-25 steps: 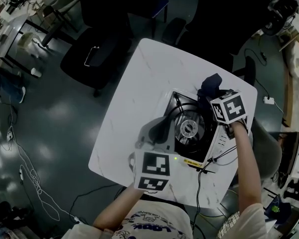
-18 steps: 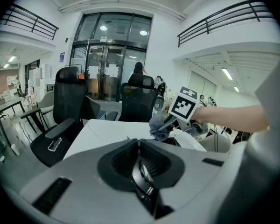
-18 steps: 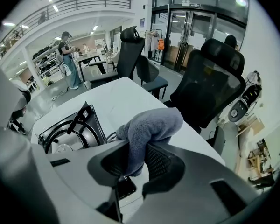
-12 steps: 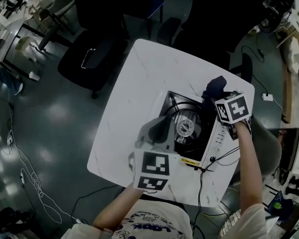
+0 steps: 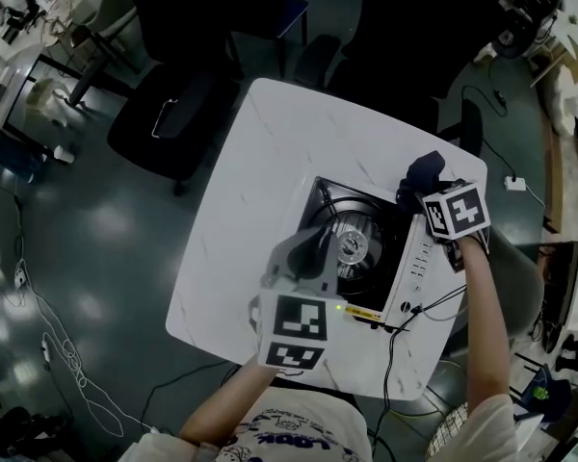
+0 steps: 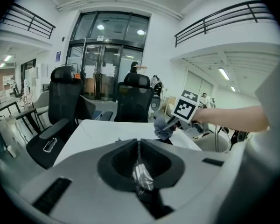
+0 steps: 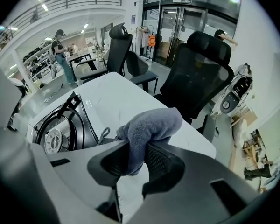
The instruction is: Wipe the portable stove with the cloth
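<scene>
The portable stove (image 5: 405, 269) sits on the right half of the white table (image 5: 260, 191), its round burner (image 5: 352, 246) showing. The dark grey cloth (image 5: 424, 171) hangs bunched at the stove's far right corner, and my right gripper (image 5: 427, 187) is shut on it. In the right gripper view the cloth (image 7: 151, 125) is pinched in the right gripper (image 7: 137, 149), with the stove (image 7: 60, 125) to its left. My left gripper (image 5: 315, 242) rests over the stove's left side, jaws shut with nothing held. In the left gripper view its jaws (image 6: 138, 143) meet, and the cloth (image 6: 163, 129) shows beyond.
Black office chairs (image 5: 183, 104) stand at the table's far side and left. A thin cable (image 5: 414, 311) runs off the stove's near right corner. More cables lie on the floor (image 5: 58, 325) at the left. A person's arms reach in from below.
My right gripper has carried the cloth a little to the right, toward the stove's far right corner. The left gripper has stayed put. The head camera has shifted slightly.
</scene>
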Motion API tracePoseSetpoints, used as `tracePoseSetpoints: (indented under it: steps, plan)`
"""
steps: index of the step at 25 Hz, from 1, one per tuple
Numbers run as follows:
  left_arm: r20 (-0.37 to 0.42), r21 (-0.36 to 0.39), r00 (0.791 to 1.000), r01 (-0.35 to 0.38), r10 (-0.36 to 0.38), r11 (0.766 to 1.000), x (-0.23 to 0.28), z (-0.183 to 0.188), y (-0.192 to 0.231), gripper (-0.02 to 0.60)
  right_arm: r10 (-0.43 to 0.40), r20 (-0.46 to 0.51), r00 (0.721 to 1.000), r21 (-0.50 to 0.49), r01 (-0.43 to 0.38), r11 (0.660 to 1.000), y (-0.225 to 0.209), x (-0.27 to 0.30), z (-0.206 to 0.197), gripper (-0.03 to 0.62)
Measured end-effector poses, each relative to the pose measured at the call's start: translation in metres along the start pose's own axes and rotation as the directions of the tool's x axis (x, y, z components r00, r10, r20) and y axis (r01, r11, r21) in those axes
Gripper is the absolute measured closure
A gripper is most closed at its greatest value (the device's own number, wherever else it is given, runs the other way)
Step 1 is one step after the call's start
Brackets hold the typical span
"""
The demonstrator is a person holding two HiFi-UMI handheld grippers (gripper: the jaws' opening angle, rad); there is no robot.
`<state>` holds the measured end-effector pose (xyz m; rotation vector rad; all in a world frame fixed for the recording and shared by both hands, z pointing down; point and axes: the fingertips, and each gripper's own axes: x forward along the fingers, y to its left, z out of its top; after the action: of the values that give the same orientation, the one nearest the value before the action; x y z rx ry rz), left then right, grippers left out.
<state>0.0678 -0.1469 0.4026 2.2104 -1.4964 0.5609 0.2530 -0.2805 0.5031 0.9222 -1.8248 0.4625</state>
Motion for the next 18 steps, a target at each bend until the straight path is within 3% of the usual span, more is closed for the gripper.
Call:
tracePoseSetpoints:
  steps: [10, 18]
  plan:
    - [-0.003, 0.011, 1.0, 0.007, -0.007, 1.0, 0.004, 0.0, -0.008, 0.551, -0.005, 0.02, 1.0, 0.073, 0.004, 0.997, -0.015, -0.003, -0.013, 0.496]
    - [-0.004, 0.015, 1.0, 0.01, -0.01, 1.0, 0.006, -0.001, -0.016, 0.551, -0.059, -0.002, 0.998, 0.066, 0.059, 0.996, -0.031, -0.012, -0.033, 0.496]
